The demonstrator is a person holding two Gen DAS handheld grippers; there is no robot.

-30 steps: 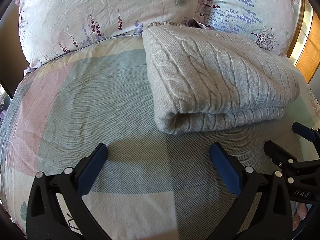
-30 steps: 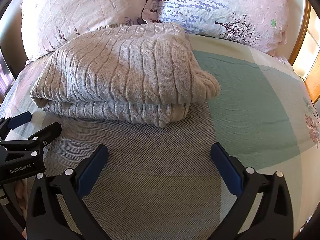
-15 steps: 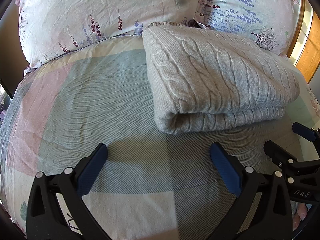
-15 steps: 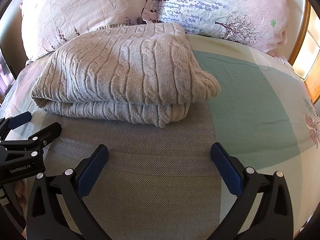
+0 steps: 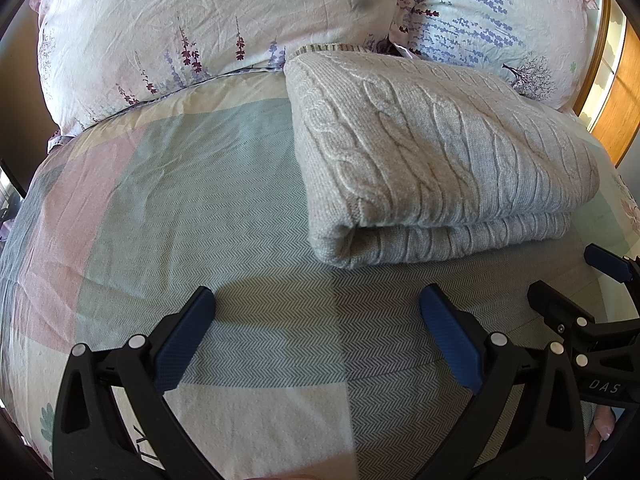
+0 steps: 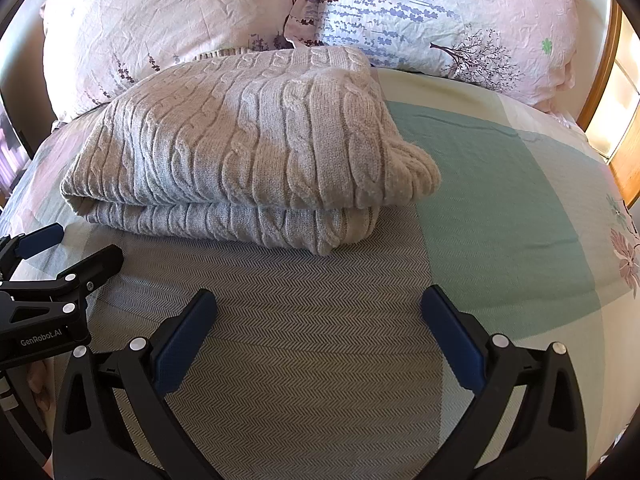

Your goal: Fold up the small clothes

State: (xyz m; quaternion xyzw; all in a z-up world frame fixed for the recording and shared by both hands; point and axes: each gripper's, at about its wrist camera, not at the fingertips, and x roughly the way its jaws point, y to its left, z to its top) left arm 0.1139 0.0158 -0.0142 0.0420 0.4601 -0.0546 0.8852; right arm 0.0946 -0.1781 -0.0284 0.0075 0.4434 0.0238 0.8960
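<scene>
A grey cable-knit sweater point(image 5: 432, 152) lies folded in a thick rectangle on the bed, its folded edge toward me; it also shows in the right wrist view point(image 6: 248, 148). My left gripper point(image 5: 316, 320) is open and empty, hovering over the bedspread just short of the sweater's near left corner. My right gripper point(image 6: 318, 320) is open and empty, just short of the sweater's near right corner. Each gripper shows at the edge of the other's view: the right one point(image 5: 576, 280) and the left one point(image 6: 68, 252).
The bedspread point(image 5: 160, 200) is checked in green, pink and cream. Two floral pillows point(image 5: 200, 20) point(image 6: 460, 12) lean behind the sweater. A wooden bed frame point(image 6: 604, 80) runs along the right side.
</scene>
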